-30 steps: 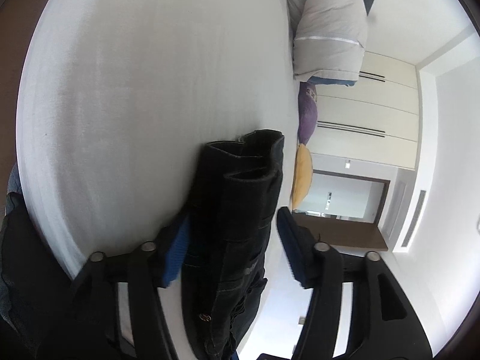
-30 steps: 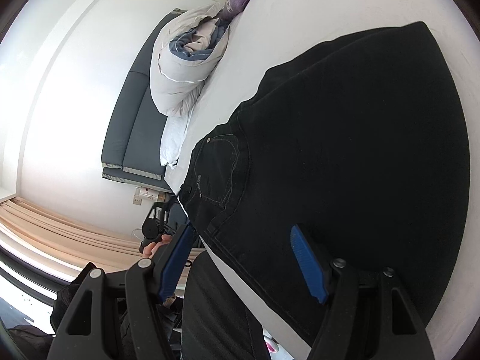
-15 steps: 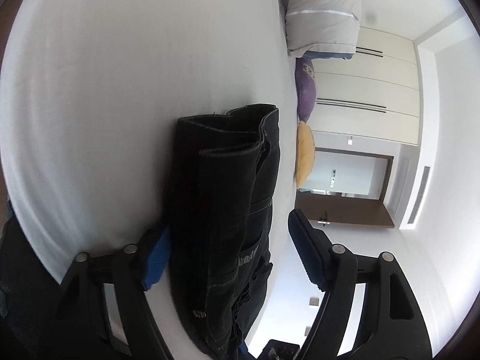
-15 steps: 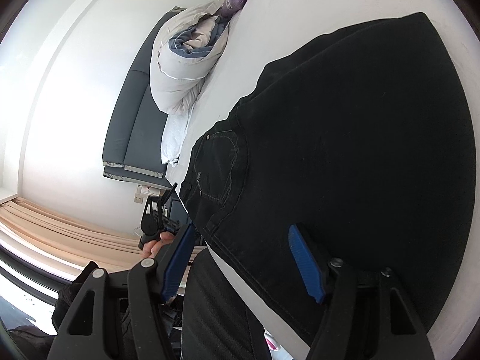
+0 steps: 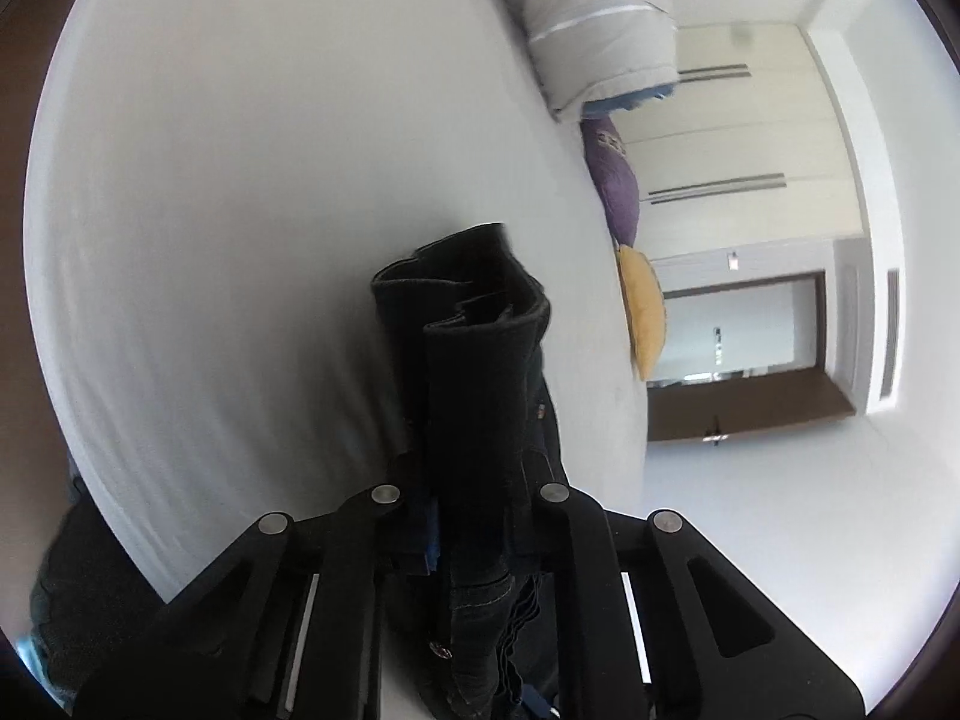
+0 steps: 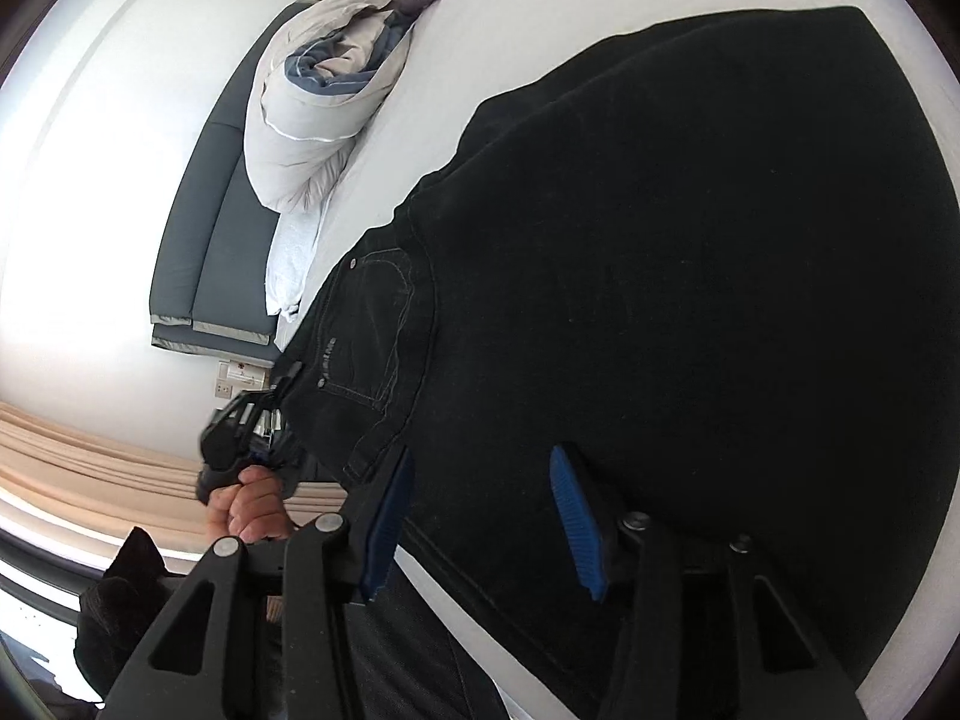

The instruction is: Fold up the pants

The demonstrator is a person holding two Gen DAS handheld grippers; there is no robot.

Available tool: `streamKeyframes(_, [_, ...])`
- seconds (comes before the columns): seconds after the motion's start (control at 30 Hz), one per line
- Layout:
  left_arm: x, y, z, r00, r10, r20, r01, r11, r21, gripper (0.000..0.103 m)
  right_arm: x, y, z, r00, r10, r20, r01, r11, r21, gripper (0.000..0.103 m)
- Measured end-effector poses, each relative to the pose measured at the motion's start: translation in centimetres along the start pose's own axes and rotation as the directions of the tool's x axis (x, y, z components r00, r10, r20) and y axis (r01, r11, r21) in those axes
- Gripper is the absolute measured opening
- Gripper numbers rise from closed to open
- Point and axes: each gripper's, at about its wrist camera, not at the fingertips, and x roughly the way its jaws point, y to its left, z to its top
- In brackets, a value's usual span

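Note:
Black jeans [image 6: 690, 276] lie folded lengthwise on the white bed [image 6: 528, 12], waistband and back pocket toward me. My left gripper [image 5: 474, 516] is shut on the jeans' waistband [image 5: 480, 372], which bunches up between its black fingers. In the right wrist view the left gripper [image 6: 264, 420] shows at the waist corner with the hand on it. My right gripper [image 6: 480, 516] is open, its blue pads either side of the jeans' near edge at the bed's side, not closed on the cloth.
A rolled grey-white duvet [image 6: 318, 114] lies at the head of the bed beside a grey headboard [image 6: 204, 252]. Purple [image 5: 618, 180] and yellow [image 5: 645, 312] cushions sit at the far edge of the bed. Wardrobe doors and a doorway stand beyond.
My left gripper has closed on the waistband; its blue pads were apart before. The right gripper has stayed open and shifted slightly along the jeans' edge.

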Motion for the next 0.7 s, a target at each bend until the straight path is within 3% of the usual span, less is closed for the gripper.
streamKeyframes(0.1, [-0.4, -7.0, -1.3, 0.999, 0.038, 0.023, -0.043, 0.967, 0.252, 0.01, 0.0, 0.1, -0.2, 1.0, -0.017, 0.008, 0.017, 1.0, -0.002, 0.051])
streamKeyframes(0.17, [0.0, -12.0, -3.3, 0.999, 0.043, 0.019, -0.047, 0.906, 0.42, 0.01, -0.1, 0.2, -0.3, 1.0, -0.023, 0.011, 0.023, 1.0, -0.001, 0.051])
streamKeyframes(0.2, [0.2, -14.6, -4.9, 0.999, 0.046, 0.017, -0.048, 0.856, 0.515, 0.01, -0.3, 0.1, -0.2, 1.0, -0.012, 0.013, 0.012, 1.0, 0.009, 0.052])
streamKeyframes(0.27, [0.9, -19.0, -8.8, 0.999, 0.043, 0.006, -0.035, 0.727, 0.686, 0.01, -1.5, -0.5, -0.2, 0.997, 0.059, 0.04, -0.062, 0.996, 0.068, 0.063])
streamKeyframes(0.3, [1.4, -20.7, -11.2, 0.999, 0.043, -0.011, -0.019, 0.646, 0.763, 0.01, -2.2, -0.8, -0.4, 0.993, 0.1, 0.06, -0.105, 0.99, 0.092, 0.067])
streamKeyframes(0.37, [2.9, -22.9, -17.1, 0.995, 0.067, -0.069, 0.031, 0.449, 0.893, 0.01, -4.1, -1.8, -0.5, 0.976, 0.186, 0.111, -0.201, 0.969, 0.143, 0.082])
streamKeyframes(0.4, [3.7, -23.2, -19.3, 0.992, 0.089, -0.091, 0.051, 0.372, 0.927, 0.01, -5.1, -2.3, -0.4, 0.965, 0.224, 0.136, -0.244, 0.957, 0.158, 0.085])
streamKeyframes(0.43, [4.8, -23.0, -22.3, 0.984, 0.135, -0.114, 0.075, 0.27, 0.96, 0.01, -6.0, -2.6, -0.3, 0.956, 0.248, 0.156, -0.273, 0.948, 0.163, 0.089])
streamKeyframes(0.47, [6.0, -22.4, -25.1, 0.974, 0.186, -0.127, 0.092, 0.186, 0.978, 0.01, -7.0, -3.0, -0.2, 0.95, 0.258, 0.175, -0.287, 0.944, 0.164, 0.091])
streamKeyframes(0.57, [8.6, -19.9, -31.2, 0.942, 0.311, -0.129, 0.132, 0.009, 0.991, 0.01, -8.7, -3.5, 0.3, 0.95, 0.232, 0.21, -0.265, 0.953, 0.145, 0.093])
streamKeyframes(0.63, [9.0, -18.8, -33.9, 0.933, 0.345, -0.104, 0.132, -0.058, 0.99, 0.01, -9.0, -3.4, 0.5, 0.952, 0.22, 0.212, -0.254, 0.956, 0.145, 0.094])
streamKeyframes(0.7, [9.1, -18.6, -35.3, 0.938, 0.343, -0.043, 0.086, -0.111, 0.99, 0.01, -9.0, -3.6, 0.5, 0.956, 0.215, 0.2, -0.246, 0.958, 0.146, 0.094])
